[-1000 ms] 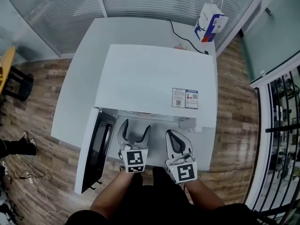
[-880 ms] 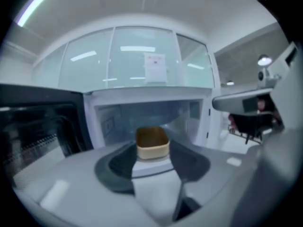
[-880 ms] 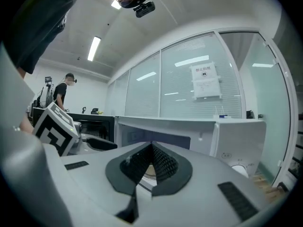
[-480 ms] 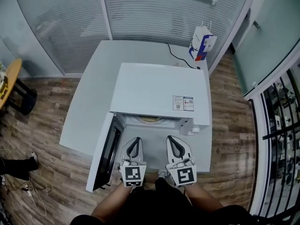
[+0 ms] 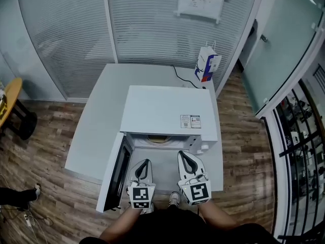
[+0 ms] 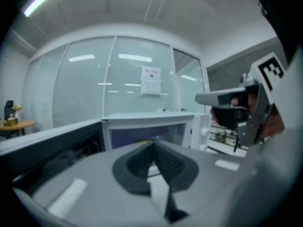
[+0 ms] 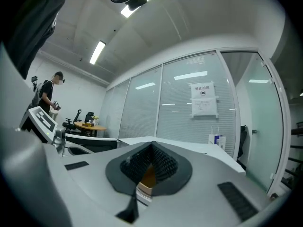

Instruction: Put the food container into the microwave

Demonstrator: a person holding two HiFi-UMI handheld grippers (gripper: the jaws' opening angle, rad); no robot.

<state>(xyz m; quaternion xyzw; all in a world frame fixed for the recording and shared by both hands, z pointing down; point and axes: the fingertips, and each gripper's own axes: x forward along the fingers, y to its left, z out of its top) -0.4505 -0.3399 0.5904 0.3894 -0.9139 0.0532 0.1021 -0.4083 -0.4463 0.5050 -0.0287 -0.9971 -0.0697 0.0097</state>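
The white microwave (image 5: 167,111) stands on a white table (image 5: 96,121) with its door (image 5: 114,174) swung open to the left. In its cavity sits the food container (image 5: 159,139), a pale yellowish tub, of which only the near part shows. My left gripper (image 5: 143,161) is held just outside the opening, shut with nothing in it; in the left gripper view its tips (image 6: 154,143) meet in front of the cavity. My right gripper (image 5: 183,153) hangs beside it, also shut and holding nothing. Past its tips (image 7: 151,144) a brownish patch of the container (image 7: 148,176) shows.
A white paper bag (image 5: 205,65) stands at the table's far right corner, with a black cable (image 5: 179,78) running to the microwave. Glass walls with blinds close off the back. A round wooden table (image 5: 7,98) is at far left. A person (image 7: 47,96) stands far off.
The left gripper's jaws, open a second ago, have shut on nothing. Both grippers have drawn back from the microwave's opening and risen. The container stays inside.
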